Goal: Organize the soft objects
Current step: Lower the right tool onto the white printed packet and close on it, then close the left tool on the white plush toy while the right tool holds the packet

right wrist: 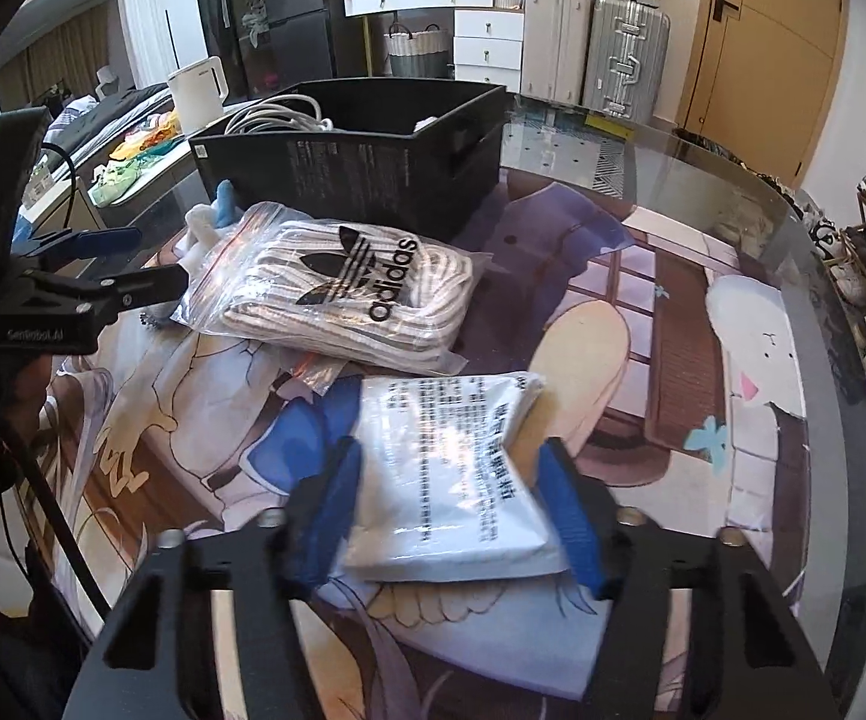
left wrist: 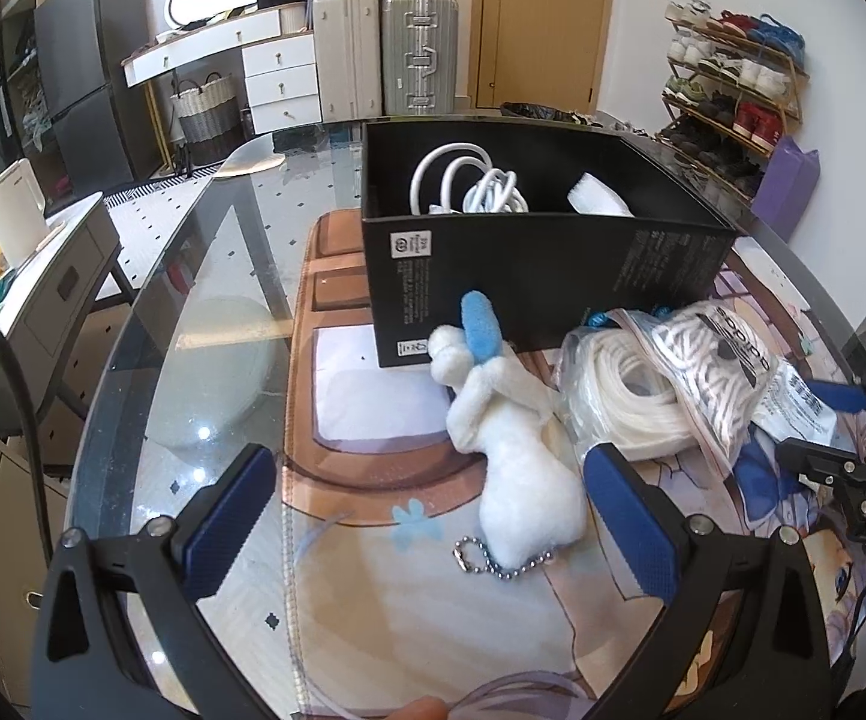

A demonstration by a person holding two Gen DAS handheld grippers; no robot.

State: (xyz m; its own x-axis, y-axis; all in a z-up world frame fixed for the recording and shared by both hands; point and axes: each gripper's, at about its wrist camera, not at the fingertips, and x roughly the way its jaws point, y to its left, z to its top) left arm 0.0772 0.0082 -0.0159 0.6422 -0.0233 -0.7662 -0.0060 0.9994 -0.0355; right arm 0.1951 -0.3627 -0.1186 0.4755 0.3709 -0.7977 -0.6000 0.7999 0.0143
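Observation:
A white plush toy (left wrist: 523,468) with a blue ear and a bead chain lies on the printed mat, in front of the black box (left wrist: 553,264). My left gripper (left wrist: 427,462) is open, and the toy's rear end lies between its fingers, nearer the right pad. My right gripper (right wrist: 451,450) is shut on a flat white packet (right wrist: 451,480) with printed text, one blue pad pressed on each side. An adidas zip bag (right wrist: 349,294) of striped laces lies beyond it, beside a bag of white rope (left wrist: 619,396). The box holds white cables (left wrist: 475,180).
The mat (right wrist: 673,300) covers a round glass table whose edge (right wrist: 817,276) curves along the right. A white kettle (right wrist: 196,87) stands on a side table to the left. Suitcases, drawers and a shoe rack (left wrist: 733,84) stand farther back.

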